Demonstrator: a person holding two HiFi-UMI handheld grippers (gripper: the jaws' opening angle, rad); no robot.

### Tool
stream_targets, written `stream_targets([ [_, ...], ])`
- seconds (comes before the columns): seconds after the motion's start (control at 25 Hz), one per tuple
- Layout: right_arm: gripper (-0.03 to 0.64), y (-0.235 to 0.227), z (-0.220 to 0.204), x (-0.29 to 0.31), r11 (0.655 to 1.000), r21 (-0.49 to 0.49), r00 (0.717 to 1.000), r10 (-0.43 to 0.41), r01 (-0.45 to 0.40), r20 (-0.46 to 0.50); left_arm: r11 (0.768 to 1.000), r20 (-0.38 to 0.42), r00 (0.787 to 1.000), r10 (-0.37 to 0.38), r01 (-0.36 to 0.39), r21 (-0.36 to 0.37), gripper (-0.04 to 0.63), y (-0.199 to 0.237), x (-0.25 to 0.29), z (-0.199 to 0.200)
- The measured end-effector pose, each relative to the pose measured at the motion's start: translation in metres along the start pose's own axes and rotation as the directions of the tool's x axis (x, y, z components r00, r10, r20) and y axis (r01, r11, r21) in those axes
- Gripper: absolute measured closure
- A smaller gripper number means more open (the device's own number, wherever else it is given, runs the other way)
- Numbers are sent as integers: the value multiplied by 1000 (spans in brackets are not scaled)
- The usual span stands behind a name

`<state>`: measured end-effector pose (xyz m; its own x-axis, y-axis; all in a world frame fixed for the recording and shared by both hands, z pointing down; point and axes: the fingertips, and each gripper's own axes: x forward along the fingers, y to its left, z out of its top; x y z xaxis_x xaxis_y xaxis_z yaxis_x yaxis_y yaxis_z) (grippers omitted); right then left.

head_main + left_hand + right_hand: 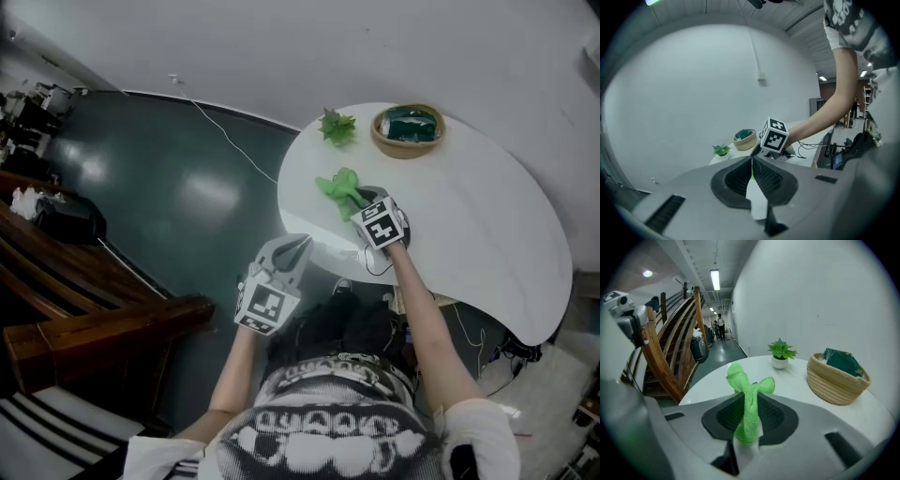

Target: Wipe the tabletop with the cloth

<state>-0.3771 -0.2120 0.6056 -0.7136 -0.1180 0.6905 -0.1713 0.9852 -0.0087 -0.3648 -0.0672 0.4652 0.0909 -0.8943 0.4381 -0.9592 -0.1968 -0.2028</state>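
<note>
Right forearm, bare, reaches forward across the near edge of the tabletop [487, 234]. The right gripper [364, 199] sits over the left part of the tabletop, its marker cube facing up. Its jaws are clamped on the cloth [747, 401].

The left arm is bent closer to the body. The left gripper [296, 247] hangs beside the tabletop's left edge, over the dark glossy floor [169, 187], and points towards the tabletop. Its jaws are pressed together with nothing between them.

Cloth: bright green, fleecy, bunched into a narrow rope. Its long axis runs along the line of the jaws, out from the pads and away from the person towards the plant [337, 125]. The free end splits into two soft lobes. Whether it touches the surface cannot be told.

Tabletop: smooth, white, with a rounded outline. At its far side a small leafy plant in a white pot stands beside a coiled woven basket [408, 131] that holds something dark green.
</note>
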Motion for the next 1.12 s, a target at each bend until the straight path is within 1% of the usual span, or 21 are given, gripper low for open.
stream_targets([
  [0.16, 534, -15, -21, -9, 999, 36, 999, -36, 37, -27, 1000, 2, 1000, -28, 28, -4, 586, -6, 6, -4],
  [0.28, 534, -36, -42, -27, 994, 70, 996, -83, 86, -45, 997, 12, 997, -74, 74, 8, 586, -19, 18, 3],
  [0.44, 534, -70, -74, -61, 978, 130, 986, -155, 162, -61, 989, 29, 989, -142, 141, 44, 586, -45, 40, 22],
  [0.6, 534, -109, -111, -101, 956, 177, 972, -224, 234, -75, 981, 60, 981, -187, 183, 69, 586, -74, 62, 48],
  [0.76, 534, -146, -151, -153, 927, 226, 954, -289, 300, -82, 966, 67, 968, -240, 232, 112, 586, -118, 84, 72],
  [0.88, 534, -174, -188, -195, 908, 248, 941, -325, 338, -93, 958, 64, 962, -266, 257, 124, 586, -157, 101, 90],
  [1.12, 534, -226, -274, -281, 868, 286, 914, -386, 407, -130, 939, 63, 946, -319, 306, 157, 586, -242, 133, 127],
])
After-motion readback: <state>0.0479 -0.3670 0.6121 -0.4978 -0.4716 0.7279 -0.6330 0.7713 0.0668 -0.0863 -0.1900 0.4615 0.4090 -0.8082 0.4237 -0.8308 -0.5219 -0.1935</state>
